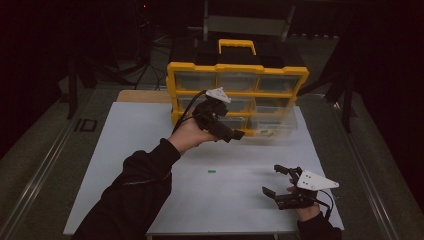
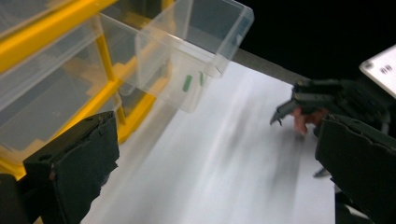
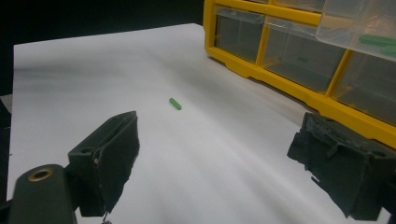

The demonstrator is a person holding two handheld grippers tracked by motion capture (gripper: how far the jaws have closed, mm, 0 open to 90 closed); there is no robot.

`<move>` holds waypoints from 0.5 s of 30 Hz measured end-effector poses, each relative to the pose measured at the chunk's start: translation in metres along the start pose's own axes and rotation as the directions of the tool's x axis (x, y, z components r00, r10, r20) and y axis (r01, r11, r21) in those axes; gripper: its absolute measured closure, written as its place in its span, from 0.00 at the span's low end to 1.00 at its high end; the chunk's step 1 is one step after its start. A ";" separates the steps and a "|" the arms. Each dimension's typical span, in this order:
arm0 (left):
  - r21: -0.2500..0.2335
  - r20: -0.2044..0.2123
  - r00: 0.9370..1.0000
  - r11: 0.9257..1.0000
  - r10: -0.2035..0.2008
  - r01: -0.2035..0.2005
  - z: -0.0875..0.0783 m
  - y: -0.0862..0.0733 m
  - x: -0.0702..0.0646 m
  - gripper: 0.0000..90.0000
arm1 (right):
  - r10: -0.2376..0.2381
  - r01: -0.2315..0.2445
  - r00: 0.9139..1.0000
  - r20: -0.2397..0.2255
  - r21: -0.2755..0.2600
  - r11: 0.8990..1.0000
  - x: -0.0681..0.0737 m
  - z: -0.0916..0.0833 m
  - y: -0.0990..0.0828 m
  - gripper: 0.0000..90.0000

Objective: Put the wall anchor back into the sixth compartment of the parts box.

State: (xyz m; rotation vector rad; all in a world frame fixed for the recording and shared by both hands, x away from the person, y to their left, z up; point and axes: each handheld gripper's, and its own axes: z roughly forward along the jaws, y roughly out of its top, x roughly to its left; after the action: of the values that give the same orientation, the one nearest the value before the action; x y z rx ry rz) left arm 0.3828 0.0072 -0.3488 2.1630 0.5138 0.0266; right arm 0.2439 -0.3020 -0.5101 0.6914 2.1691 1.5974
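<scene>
A yellow organizer (image 1: 237, 68) with clear drawers stands at the back of the white sheet. One clear drawer (image 1: 274, 125) is pulled out at its lower right, and small green pieces (image 2: 187, 83) lie in it. My left gripper (image 1: 233, 131) hovers in front of the organizer, just left of that drawer, open and empty (image 2: 219, 163). A single green piece (image 1: 212, 171) lies on the sheet mid-table. My right gripper (image 1: 271, 180) rests low at the near right, open and empty, with the green piece (image 3: 175, 103) ahead of its jaws (image 3: 224, 158).
The white sheet (image 1: 150, 150) covers most of the table, with dark table edges and a metal rail (image 1: 40, 175) on the left. The organizer's yellow handle (image 1: 237, 45) rises at the back. The surroundings are dark.
</scene>
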 end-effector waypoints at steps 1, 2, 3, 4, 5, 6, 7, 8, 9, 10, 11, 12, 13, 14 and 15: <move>0.000 0.005 1.000 1.000 0.004 -0.004 -0.001 -0.002 0.000 0.00 | 0.001 -0.001 1.000 0.000 0.000 1.000 0.000 0.000 0.000 0.14; 0.005 0.013 1.000 1.000 0.014 -0.014 -0.002 -0.004 0.001 0.00 | 0.001 -0.001 1.000 0.000 0.001 1.000 0.000 0.000 0.000 0.14; 0.006 0.019 1.000 1.000 0.014 -0.014 -0.002 -0.006 0.001 0.00 | 0.001 -0.001 1.000 0.000 0.001 1.000 0.000 0.000 0.000 0.14; 0.011 0.024 0.999 1.000 0.026 -0.026 -0.002 -0.009 0.001 0.00 | 0.000 0.000 1.000 0.001 0.000 1.000 0.000 0.000 0.000 0.14; 0.009 0.029 0.999 1.000 0.026 -0.026 -0.002 -0.011 0.001 0.00 | 0.000 0.000 1.000 0.001 0.000 1.000 0.000 0.000 0.000 0.14; 0.013 0.025 0.999 1.000 0.027 -0.027 -0.003 -0.012 0.001 0.00 | 0.001 -0.001 1.000 0.000 0.000 1.000 0.000 0.000 0.000 0.14; 0.009 0.034 0.999 1.000 0.028 -0.028 -0.003 -0.015 0.001 0.00 | 0.002 -0.002 1.000 -0.001 0.001 1.000 0.000 0.000 0.000 0.14; 0.008 0.037 0.999 1.000 0.028 -0.029 -0.002 -0.016 0.001 0.00 | 0.002 -0.002 1.000 -0.001 0.001 1.000 0.000 0.000 0.000 0.14; 0.013 0.036 0.999 0.999 0.036 -0.036 -0.002 -0.018 0.001 0.00 | 0.002 -0.002 1.000 -0.001 0.001 1.000 0.000 0.001 0.000 0.14; 0.012 0.045 0.998 0.999 0.038 -0.039 -0.002 -0.020 0.001 0.00 | 0.002 -0.002 1.000 -0.002 0.002 1.000 0.001 0.001 0.000 0.14; 0.010 0.047 0.998 0.999 0.036 -0.036 -0.002 -0.023 0.000 0.00 | 0.002 -0.002 1.000 -0.002 0.002 1.000 0.001 0.001 0.000 0.14; 0.014 0.047 0.998 0.999 0.038 -0.039 -0.002 -0.025 0.000 0.00 | 0.002 -0.002 1.000 -0.001 0.001 1.000 0.000 0.001 0.000 0.14; 0.017 0.054 0.998 0.999 0.041 -0.042 -0.002 -0.026 0.001 0.00 | 0.002 -0.002 1.000 -0.001 0.001 1.000 0.000 0.001 0.000 0.14; 0.017 0.054 0.998 0.999 0.042 -0.043 -0.002 -0.028 0.001 0.00 | 0.001 -0.001 1.000 -0.001 0.000 1.000 0.000 0.001 0.000 0.14; 0.022 0.055 0.997 0.999 0.045 -0.046 -0.002 -0.030 0.001 0.00 | 0.000 0.000 1.000 -0.001 0.001 1.000 0.000 0.001 0.000 0.14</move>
State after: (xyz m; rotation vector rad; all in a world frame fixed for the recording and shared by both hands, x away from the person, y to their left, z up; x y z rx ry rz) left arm 0.3730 0.0250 -0.3712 2.1920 0.4358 -0.0136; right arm 0.2440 -0.3013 -0.5100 0.6911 2.1704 1.5971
